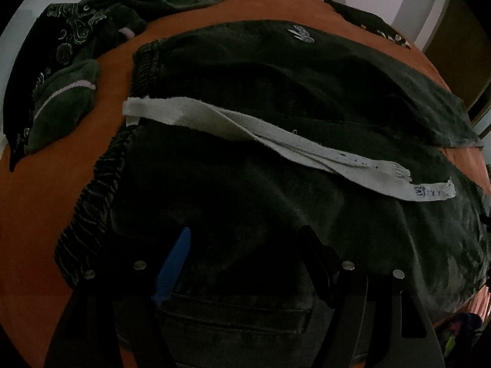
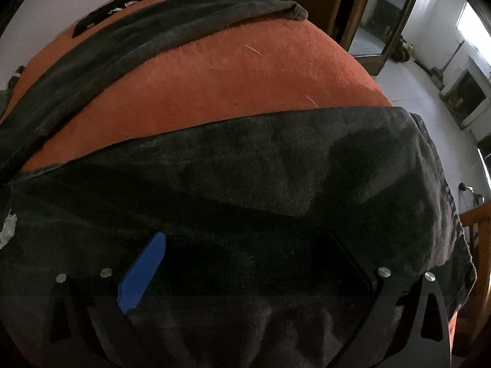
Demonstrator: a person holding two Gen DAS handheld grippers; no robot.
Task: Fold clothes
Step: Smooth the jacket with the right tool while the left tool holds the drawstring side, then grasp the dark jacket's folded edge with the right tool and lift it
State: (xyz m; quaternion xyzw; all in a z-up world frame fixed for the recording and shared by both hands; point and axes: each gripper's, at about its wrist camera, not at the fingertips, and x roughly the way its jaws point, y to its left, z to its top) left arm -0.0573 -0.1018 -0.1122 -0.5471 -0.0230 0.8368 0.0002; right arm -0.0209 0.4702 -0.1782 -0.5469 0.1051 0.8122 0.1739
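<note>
Left wrist: green socks (image 1: 66, 104) and bandana (image 1: 61, 43) lie beside dark trousers (image 1: 276, 184).

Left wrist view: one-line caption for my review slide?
Dark denim trousers with a white drawstring spread on an orange bedcover, left gripper above.

left gripper (image 1: 245, 245): pointing steeply down, jaws apart | right gripper (image 2: 245, 251): pointing steeply down (jaws spread wide)
</note>
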